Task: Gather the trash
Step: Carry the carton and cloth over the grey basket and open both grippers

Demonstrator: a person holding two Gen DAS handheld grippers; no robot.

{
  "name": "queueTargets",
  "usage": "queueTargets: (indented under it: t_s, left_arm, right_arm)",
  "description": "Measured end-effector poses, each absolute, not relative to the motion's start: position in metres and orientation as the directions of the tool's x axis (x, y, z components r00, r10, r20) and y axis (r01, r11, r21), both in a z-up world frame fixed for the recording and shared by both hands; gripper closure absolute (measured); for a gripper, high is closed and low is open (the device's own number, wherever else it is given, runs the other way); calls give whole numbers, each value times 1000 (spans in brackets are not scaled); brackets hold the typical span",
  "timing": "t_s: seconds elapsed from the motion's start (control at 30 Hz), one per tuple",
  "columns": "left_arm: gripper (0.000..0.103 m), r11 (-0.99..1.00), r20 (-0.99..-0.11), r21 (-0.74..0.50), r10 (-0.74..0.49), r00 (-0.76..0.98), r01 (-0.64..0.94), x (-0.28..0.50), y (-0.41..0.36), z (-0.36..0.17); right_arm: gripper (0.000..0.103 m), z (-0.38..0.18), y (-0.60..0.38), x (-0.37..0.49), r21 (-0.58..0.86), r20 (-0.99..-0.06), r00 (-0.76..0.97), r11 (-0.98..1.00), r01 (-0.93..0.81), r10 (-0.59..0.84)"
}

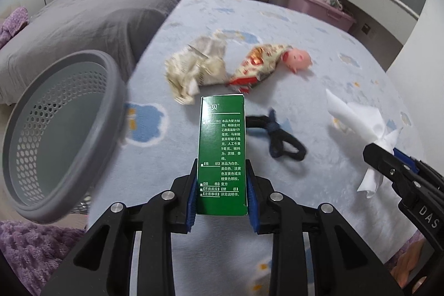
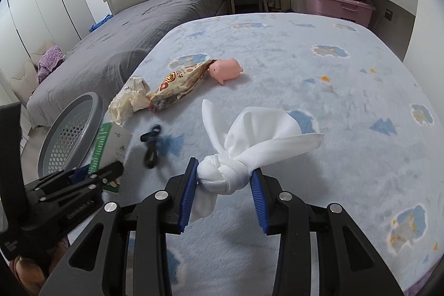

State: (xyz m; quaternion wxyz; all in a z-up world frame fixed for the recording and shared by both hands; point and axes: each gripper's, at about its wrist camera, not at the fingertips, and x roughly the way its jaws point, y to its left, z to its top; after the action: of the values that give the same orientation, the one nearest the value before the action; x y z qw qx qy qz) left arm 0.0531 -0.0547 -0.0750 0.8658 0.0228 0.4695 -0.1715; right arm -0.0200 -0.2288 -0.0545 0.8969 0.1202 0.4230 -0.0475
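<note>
Over a bed spread with a pale blue patterned blanket (image 2: 319,90), two pieces of litter are already in hand: the left hand-held gripper (image 1: 222,193) is clamped on a green carton (image 1: 222,154), and the right hand-held gripper (image 2: 224,185) is clamped on a knotted white tissue (image 2: 224,174), both lifted clear of the bedding. A grey perforated basket (image 1: 55,129) waits at the bed's left edge, just beside the carton, and what shows of its inside looks empty. Still lying on the blanket are a crumpled paper wad (image 1: 191,68), a snack wrapper (image 1: 255,63) touching a pink toy pig (image 1: 298,58), and a black strap (image 1: 277,138). By this view, collection has barely begun, with both held items yet to be dropped.
</note>
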Motion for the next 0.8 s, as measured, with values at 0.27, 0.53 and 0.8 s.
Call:
queueTargets:
  t_s: [0.27, 0.53, 0.8]
  left_arm:
    - [74, 958, -781, -80, -233, 579, 277, 60, -8, -45]
    - [74, 975, -743, -19, -163, 649, 223, 83, 49, -25]
    - [74, 988, -728, -6, -109, 677, 153, 108, 104, -24]
  right_arm:
    - [67, -38, -198, -13, 166, -751, 660, 977, 136, 36]
    - [67, -21, -138, 20, 168, -725, 679, 986, 12, 115]
    - [67, -13, -77, 59, 166, -716, 669, 979, -114, 199]
